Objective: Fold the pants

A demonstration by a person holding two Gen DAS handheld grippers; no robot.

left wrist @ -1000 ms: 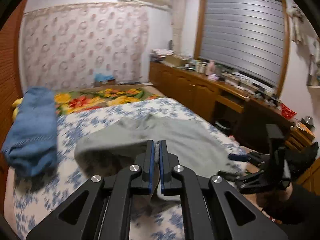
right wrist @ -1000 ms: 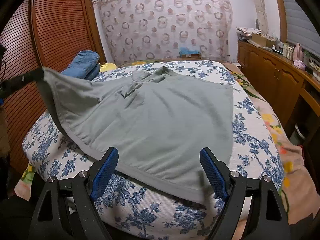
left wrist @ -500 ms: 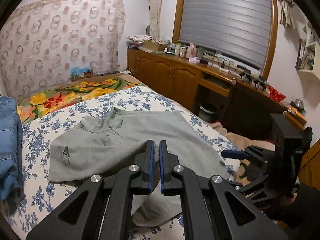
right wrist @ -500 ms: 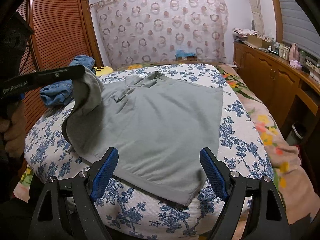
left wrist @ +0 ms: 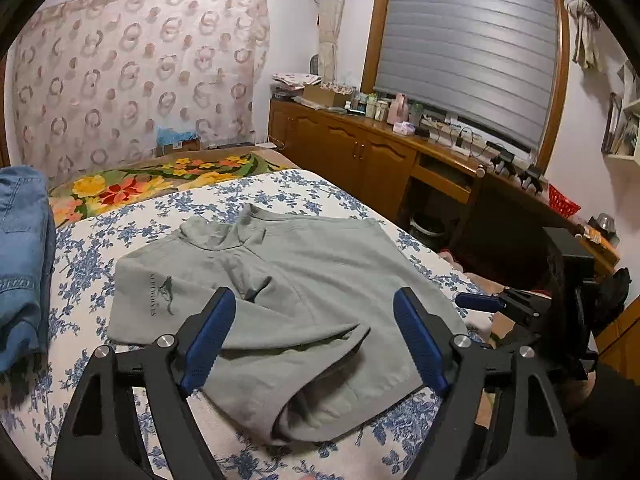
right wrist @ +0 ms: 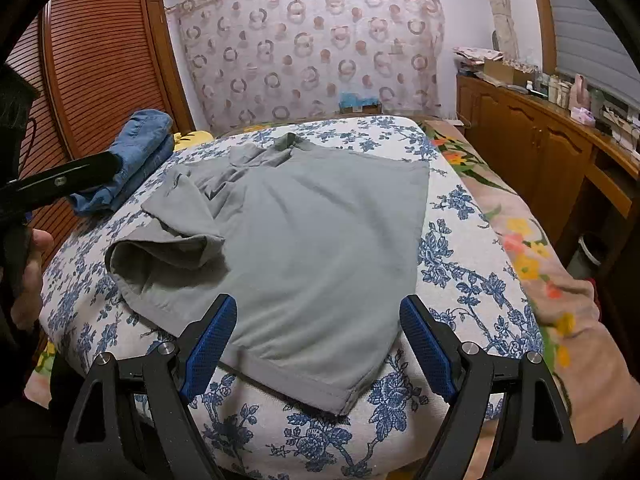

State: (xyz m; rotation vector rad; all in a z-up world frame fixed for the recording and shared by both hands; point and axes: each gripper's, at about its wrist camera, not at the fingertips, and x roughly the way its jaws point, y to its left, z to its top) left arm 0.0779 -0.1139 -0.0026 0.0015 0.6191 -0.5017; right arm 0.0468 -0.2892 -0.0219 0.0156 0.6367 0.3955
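While the left tool (left wrist: 314, 340) had just been spreading to let go, the grey pants (left wrist: 288, 300) lay at the bed's (left wrist: 280, 188) near edge, one flap folded loosely over; it could slump open. From the right view, the right tool (right wrist: 318, 346) gaped empty above the near hem, which could slide off.

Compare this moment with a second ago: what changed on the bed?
The left gripper, earlier shut on the grey garment's edge, has just opened and let it go; that flap now lies folded over. The right gripper stayed open and unmoved, the folded jeans untouched.
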